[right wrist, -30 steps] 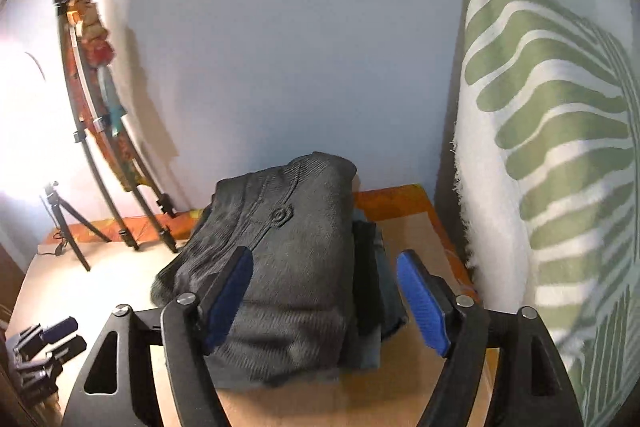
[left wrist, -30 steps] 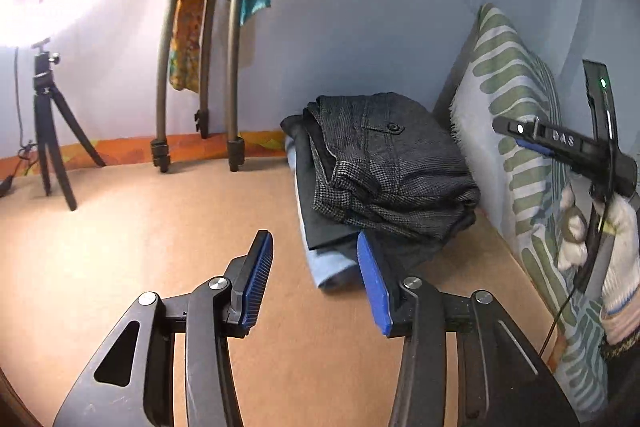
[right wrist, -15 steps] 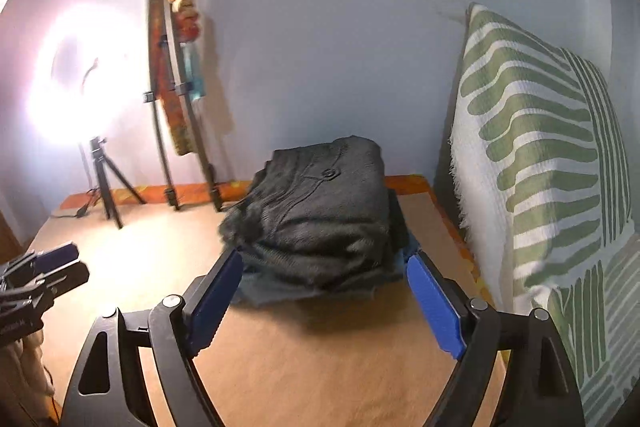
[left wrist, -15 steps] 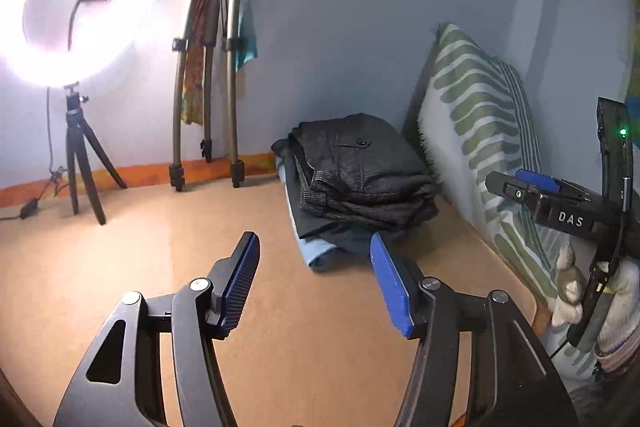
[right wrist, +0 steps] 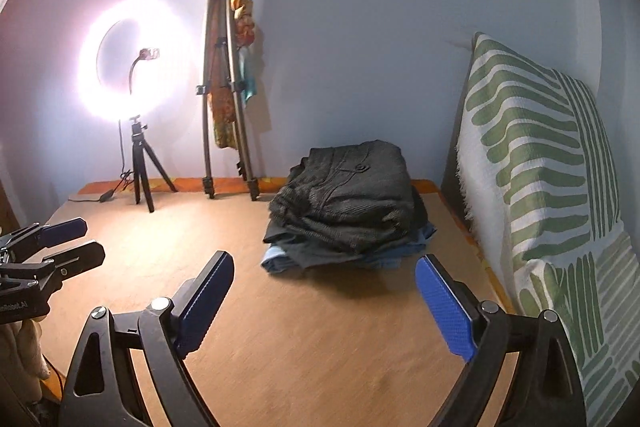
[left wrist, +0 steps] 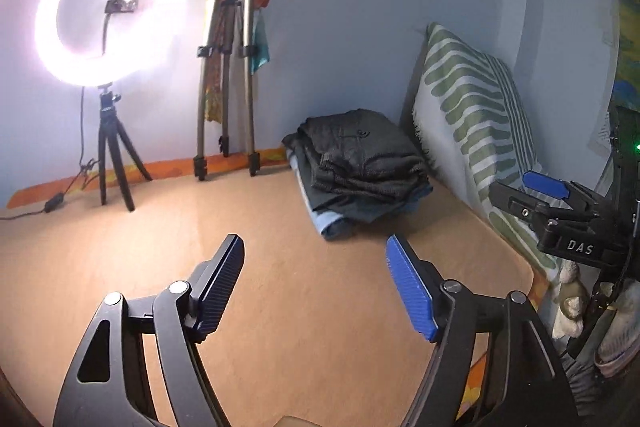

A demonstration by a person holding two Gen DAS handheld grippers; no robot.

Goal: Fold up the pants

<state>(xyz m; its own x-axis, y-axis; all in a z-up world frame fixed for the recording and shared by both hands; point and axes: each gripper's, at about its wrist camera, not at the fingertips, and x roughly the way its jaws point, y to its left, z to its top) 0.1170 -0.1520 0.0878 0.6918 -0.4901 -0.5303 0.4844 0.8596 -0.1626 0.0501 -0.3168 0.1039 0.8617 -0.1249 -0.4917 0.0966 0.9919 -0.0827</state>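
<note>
Folded pants (right wrist: 352,187) sit atop clothes stack by the pillow (right wrist: 540,163), prob. finished pile. Left gripper (left wrist: 316,285) & right gripper (right wrist: 324,301) both empty, jaws opening, well clear of stack.

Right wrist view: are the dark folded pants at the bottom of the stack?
No, the dark folded pants lie on top of the stack, over a light blue garment.

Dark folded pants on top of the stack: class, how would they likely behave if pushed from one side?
The dark folded pants look soft, so they would probably bunch rather than slide whole. Resting on other folded clothes, they may drag those along. Their loose folds could well open.
</note>
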